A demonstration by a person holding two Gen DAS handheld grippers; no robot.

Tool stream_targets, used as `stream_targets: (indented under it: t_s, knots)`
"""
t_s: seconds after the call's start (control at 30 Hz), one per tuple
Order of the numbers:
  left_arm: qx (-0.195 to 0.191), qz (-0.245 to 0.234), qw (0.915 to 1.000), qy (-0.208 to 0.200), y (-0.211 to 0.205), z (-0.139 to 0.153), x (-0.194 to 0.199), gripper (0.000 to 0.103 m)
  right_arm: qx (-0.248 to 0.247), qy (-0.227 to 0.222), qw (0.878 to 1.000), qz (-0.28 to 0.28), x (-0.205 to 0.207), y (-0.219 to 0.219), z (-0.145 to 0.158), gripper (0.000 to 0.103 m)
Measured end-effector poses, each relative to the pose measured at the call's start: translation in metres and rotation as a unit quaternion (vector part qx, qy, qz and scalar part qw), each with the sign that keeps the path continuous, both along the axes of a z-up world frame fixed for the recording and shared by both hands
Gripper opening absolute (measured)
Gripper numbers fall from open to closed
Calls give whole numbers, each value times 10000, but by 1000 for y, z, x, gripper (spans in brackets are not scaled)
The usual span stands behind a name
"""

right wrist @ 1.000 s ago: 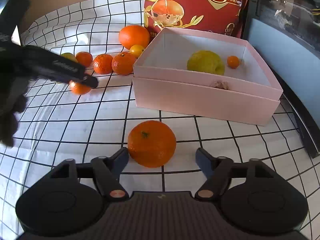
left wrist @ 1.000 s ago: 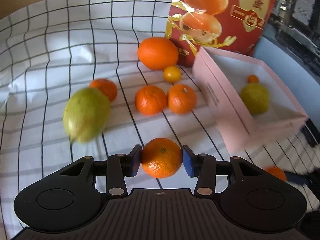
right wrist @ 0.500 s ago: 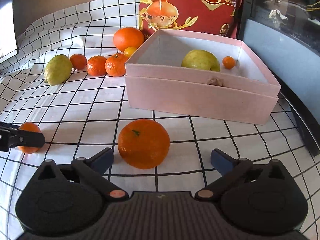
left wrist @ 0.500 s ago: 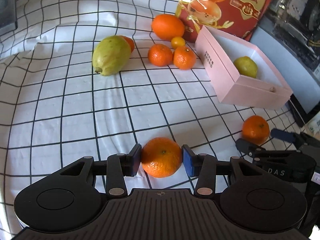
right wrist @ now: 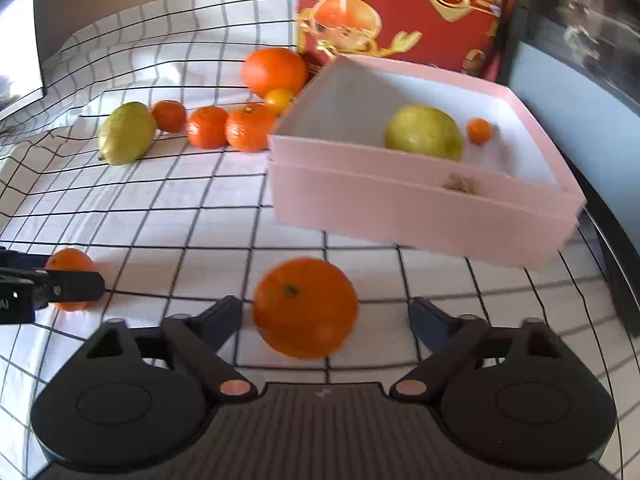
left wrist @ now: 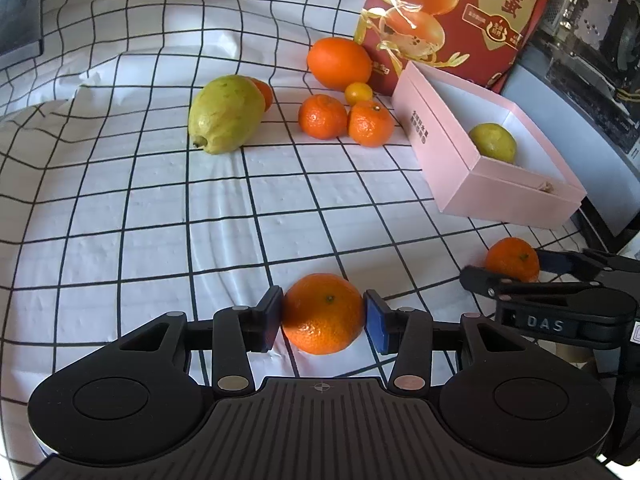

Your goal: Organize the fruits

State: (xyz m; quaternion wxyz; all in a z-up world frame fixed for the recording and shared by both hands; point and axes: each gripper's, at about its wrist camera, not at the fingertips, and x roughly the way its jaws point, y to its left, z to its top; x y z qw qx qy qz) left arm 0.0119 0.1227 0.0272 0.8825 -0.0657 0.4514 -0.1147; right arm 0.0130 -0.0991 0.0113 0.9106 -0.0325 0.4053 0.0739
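Note:
My left gripper point(left wrist: 323, 316) is shut on a mandarin point(left wrist: 323, 314), both pads pressing its sides low over the checked cloth. My right gripper point(right wrist: 326, 314) has a second mandarin point(right wrist: 306, 308) between its closing jaws. The left finger is at the fruit and the right finger stands clear of it. That same mandarin point(left wrist: 514, 258) shows in the left wrist view between the right gripper's fingers point(left wrist: 480, 276). The pink box point(right wrist: 400, 208) holds a green fruit point(right wrist: 424, 132) and a tiny orange fruit point(right wrist: 479, 131).
Loose on the cloth at the back lie a green fruit point(left wrist: 226, 114), a big orange point(left wrist: 339, 63), two mandarins point(left wrist: 322, 116) point(left wrist: 371, 123) and a small yellow fruit point(left wrist: 359, 93). A red bag point(left wrist: 460, 12) stands behind the box. A dark screen edges the right side.
My left gripper has carried its mandarin back from the fruit cluster toward the near side. My right gripper's jaws spread wide, then narrowed around the mandarin lying between them.

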Motion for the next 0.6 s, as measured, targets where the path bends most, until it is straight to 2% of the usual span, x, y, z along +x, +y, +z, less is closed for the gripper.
stream_targets:
  t_s: [0.03,0.1,0.2,0.33,0.6]
  knots:
    - [-34,8,10000,15,1,0,0,49,18,-7,10000,55,1,2,1,76]
    - [-103,14,9999,40,3,0,1,48,19,-13,9999,139,2,7,3,59]
    - [-104,-37,9999,44,3,0,1,48,-112,-77,9997,213,0,10,6,49]
    - [-111,-48,9999,122,2,1,2,48,-23,-26,9997,232,-4,6,9,49]
    - [-65,-67,9998,194,1,1,2,48,201,132,9974,677,-33,11,14,48]
